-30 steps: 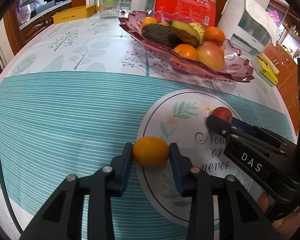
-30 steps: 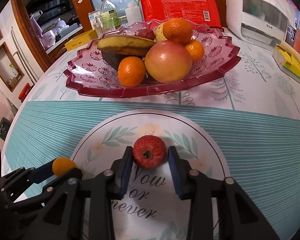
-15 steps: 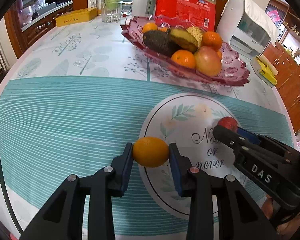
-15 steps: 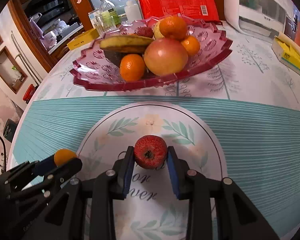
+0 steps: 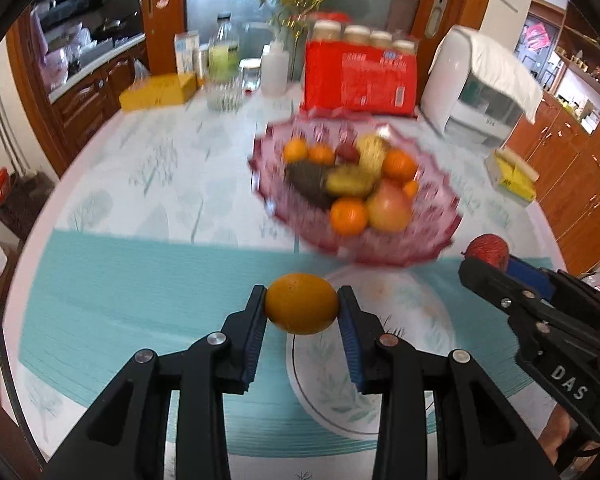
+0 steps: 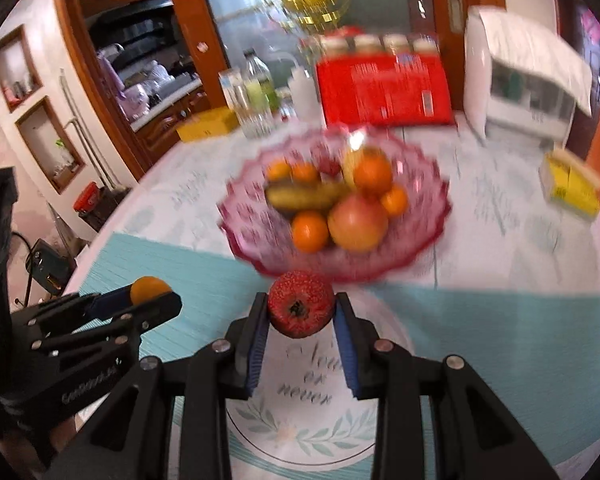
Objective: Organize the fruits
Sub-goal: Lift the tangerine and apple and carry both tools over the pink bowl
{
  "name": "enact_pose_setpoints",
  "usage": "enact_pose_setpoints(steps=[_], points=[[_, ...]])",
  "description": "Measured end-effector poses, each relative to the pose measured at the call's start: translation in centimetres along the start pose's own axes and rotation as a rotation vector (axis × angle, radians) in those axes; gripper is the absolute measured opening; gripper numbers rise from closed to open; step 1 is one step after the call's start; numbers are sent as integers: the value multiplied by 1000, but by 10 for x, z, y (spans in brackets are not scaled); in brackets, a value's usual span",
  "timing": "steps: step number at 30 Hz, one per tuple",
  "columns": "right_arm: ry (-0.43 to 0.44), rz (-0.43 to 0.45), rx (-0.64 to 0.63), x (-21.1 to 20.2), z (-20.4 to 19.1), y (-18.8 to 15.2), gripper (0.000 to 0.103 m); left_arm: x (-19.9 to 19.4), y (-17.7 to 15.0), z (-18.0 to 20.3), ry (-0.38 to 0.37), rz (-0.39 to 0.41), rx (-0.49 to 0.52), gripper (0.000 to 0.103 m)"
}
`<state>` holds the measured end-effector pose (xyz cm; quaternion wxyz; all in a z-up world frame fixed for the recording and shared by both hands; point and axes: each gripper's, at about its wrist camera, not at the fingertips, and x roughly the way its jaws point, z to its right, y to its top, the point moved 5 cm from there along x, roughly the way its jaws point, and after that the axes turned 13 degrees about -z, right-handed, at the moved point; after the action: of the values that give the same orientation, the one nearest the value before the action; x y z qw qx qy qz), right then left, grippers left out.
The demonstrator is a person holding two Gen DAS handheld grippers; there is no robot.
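Roughly by size: table with white leaf-print cloth and a teal striped band across the near part. Round placemat at the near edge, script on it partly readable as "or never". Pink glass bowl mid-table, past the mat, holding oranges, banana, avocado, a big pinkish fruit; blurred. Red pack of jars at the far edge, print too blurred to read. White appliance at the far right, yellow box far left, bottle beside it.

Left gripper: blue pads pinching an orange by its sides, held above the mat's left rim, short of the bowl. Right gripper: pads clamped on a red fruit, bumpy skin, stem end toward camera, held just before the bowl's near rim. "DAS" reads on the right gripper's body in the left view.
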<state>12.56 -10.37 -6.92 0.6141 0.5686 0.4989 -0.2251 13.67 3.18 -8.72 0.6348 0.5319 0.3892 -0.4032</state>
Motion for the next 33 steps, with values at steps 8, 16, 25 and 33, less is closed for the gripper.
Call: enact_pose_setpoints(steps=[8,16,25,33], points=[[-16,144,-43,-78,3,70,33,-73,67,9,8,108,74,34],[-71,238,-66,-120,10,133,33,-110,125,17,1,158,118,34],[-12,156,32,-76,25,159,33,-74,167,14,40,123,114,34],[-7,60,71,-19,36,158,33,-12,179,15,37,28,128,34]])
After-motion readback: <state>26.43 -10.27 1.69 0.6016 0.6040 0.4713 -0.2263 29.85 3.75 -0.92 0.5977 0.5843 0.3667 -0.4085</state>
